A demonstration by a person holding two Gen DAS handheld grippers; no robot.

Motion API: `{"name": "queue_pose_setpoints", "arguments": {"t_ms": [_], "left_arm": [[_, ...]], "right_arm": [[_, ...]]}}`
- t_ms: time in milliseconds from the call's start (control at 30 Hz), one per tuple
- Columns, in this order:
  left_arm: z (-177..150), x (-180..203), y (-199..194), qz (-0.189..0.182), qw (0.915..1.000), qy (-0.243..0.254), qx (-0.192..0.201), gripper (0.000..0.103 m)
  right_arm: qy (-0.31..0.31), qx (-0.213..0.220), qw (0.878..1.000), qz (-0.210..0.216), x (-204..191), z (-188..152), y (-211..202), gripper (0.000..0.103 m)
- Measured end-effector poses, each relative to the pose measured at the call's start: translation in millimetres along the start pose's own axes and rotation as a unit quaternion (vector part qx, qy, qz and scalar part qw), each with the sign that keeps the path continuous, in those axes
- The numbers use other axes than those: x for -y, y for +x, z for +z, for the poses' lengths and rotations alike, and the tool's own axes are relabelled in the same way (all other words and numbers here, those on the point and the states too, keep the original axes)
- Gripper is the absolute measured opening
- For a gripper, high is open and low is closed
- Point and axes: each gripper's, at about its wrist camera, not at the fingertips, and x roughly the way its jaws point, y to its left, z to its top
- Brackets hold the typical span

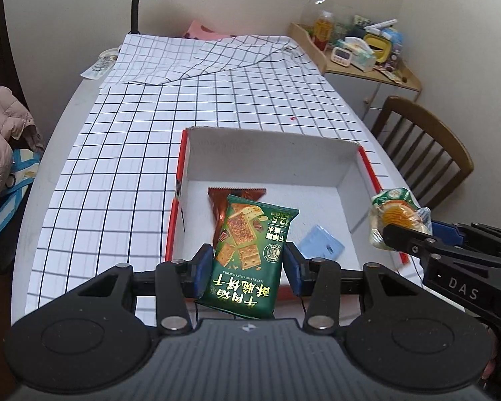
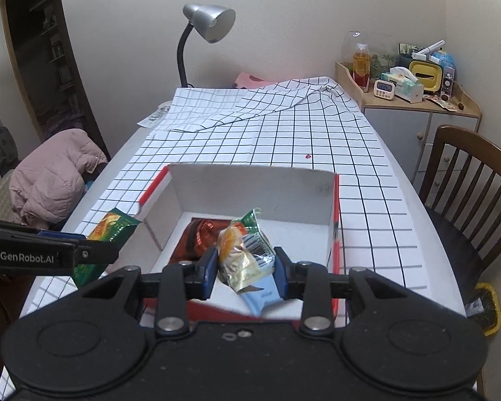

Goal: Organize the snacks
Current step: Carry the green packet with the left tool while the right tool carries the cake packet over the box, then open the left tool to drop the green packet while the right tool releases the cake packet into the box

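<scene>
— Left gripper [image 1: 247, 267] clamped on the green biscuit packet [image 1: 247, 250], hanging over the near-left part of the white box [image 1: 270, 158]. Right gripper [image 2: 245, 272] pinching a crinkled clear snack bag [image 2: 247, 257] above the box's near edge.

— Inside the box: brown wrapper [image 1: 237, 197] half covered by the packet, blue sachet [image 1: 320, 245] lying flat. Plenty of bare floor toward the far wall.

— Beyond the box, open checked tablecloth [image 1: 217, 100]; wooden chair [image 2: 467, 180] close on the right.

— Print on the clear bag too crumpled to read.
</scene>
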Motion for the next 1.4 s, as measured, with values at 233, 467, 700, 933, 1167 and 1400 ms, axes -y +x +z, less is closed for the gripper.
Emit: {"name": "queue_pose_setpoints", "arguments": {"t_ms": [233,467,700,933,1167,1400], "left_arm": [[22.5,2.0,42.9,0.032,0.9992,-0.003,-0.025,0.044],[32.0,2.5,81.1,0.058,0.9968,-0.003,-0.054,0.044],[27.5,5.9,115.7,0.070,0.9929,0.012,-0.096,0.044],[20.6,10.3,137.8,0.079,0.9889,0.028,-0.122,0.044],[20.4,9.8,145.1,0.075,0.9876,0.032,-0.134,0.044],[22.8,4.5,135.7,0.060,0.9904,0.022,-0.123,0.044]], "right_arm": [[-0.001,-0.033,0.999,-0.001,14.6,15.8,43.7,0.033],[-0.008,-0.079,0.997,0.007,21.0,17.8,83.9,0.033],[-0.028,-0.122,0.992,0.015,16.2,7.8,114.5,0.033],[-0.054,-0.145,0.988,0.015,8.8,1.1,132.7,0.033],[-0.066,-0.163,0.984,0.010,4.6,-4.4,141.7,0.034],[-0.051,-0.156,0.986,0.006,10.3,-1.4,134.3,0.037]]}}
